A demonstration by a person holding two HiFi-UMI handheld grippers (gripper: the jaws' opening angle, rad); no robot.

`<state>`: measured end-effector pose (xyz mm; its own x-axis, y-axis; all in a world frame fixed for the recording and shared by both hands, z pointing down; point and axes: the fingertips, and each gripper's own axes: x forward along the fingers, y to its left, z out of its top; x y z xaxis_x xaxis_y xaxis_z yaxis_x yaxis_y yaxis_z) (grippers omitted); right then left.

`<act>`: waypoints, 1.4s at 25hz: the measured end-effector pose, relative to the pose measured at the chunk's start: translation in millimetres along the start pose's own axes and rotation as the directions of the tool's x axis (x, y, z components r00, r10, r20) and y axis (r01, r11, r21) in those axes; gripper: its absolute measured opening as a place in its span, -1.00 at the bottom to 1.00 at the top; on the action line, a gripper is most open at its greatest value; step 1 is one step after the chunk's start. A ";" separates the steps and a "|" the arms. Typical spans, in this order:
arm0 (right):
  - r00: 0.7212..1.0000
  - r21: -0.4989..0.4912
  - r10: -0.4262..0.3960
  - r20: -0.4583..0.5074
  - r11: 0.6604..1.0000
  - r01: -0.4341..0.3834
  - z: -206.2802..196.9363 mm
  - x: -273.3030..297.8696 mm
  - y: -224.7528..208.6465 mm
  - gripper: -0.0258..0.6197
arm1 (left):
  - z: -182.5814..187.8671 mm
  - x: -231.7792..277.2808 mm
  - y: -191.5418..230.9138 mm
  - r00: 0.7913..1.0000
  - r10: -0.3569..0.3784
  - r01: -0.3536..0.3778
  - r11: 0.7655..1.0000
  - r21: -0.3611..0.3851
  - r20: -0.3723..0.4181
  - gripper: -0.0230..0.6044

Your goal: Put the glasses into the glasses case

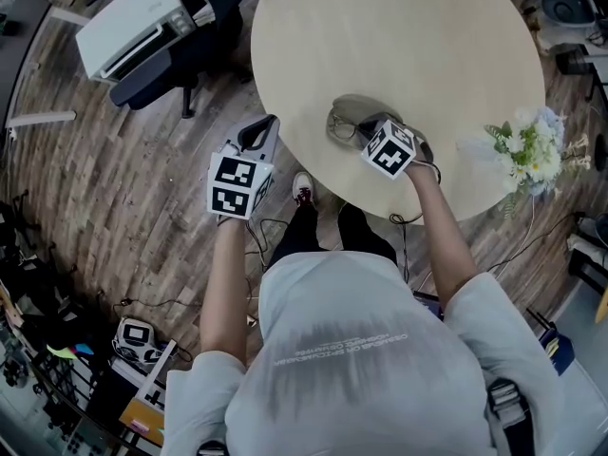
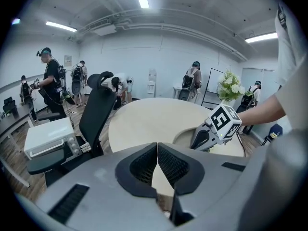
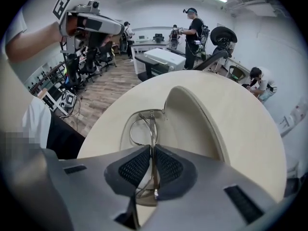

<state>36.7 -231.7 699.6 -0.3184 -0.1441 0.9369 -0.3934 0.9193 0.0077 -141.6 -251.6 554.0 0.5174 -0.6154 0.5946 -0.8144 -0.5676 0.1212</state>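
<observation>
The thin metal-framed glasses (image 3: 150, 129) are pinched between the jaws of my right gripper (image 3: 152, 150), with one lens loop sticking out in front. They hang low over the near end of the open beige glasses case (image 3: 192, 114), which lies on the round table (image 1: 427, 36). In the head view the right gripper (image 1: 364, 133) sits at the case (image 1: 353, 108) near the table's front edge. My left gripper (image 1: 265, 124) hovers off the table's left edge, jaws shut and empty. Its own view has the left gripper (image 2: 157, 150) looking across at the right gripper (image 2: 216, 126).
A bunch of pale flowers (image 1: 527, 150) stands at the table's right edge. A black office chair (image 1: 171, 65) and a white appliance (image 1: 133, 22) are on the floor to the left. Several people stand in the room's background (image 2: 50, 81). Cables lie on the wooden floor.
</observation>
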 end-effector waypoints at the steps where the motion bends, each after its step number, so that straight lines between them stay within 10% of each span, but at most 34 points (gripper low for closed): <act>1: 1.000 0.002 0.000 -0.002 1.000 0.000 -0.5 -0.3 0.5 -0.79 | 1.0 -0.6 -0.1 1.000 -0.004 0.004 1.000 0.004 0.002 -0.88; 22: 0.947 0.192 -0.295 0.130 0.944 0.268 5.7 -86.9 -48.6 -0.53 | 31.6 -3.4 -18.0 0.995 -0.078 0.072 0.993 0.091 0.059 -0.88; 28: 0.874 0.353 -0.430 0.228 0.873 0.337 11.5 -158.2 -79.6 -0.80 | 74.2 -1.2 -26.1 0.990 -0.056 0.040 0.991 0.124 0.130 -0.88; 35: 0.727 0.452 -0.555 0.405 0.813 0.368 39.9 -255.6 -98.0 -0.92 | 135.5 -4.6 -39.0 0.971 -0.066 0.020 0.980 0.198 0.228 -0.88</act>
<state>122.2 -299.6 445.5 -0.3629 -0.7630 0.5349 -0.8269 0.5283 0.1926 -76.6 -300.7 438.8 0.6164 -0.6852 0.3881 -0.7357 -0.6768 -0.0264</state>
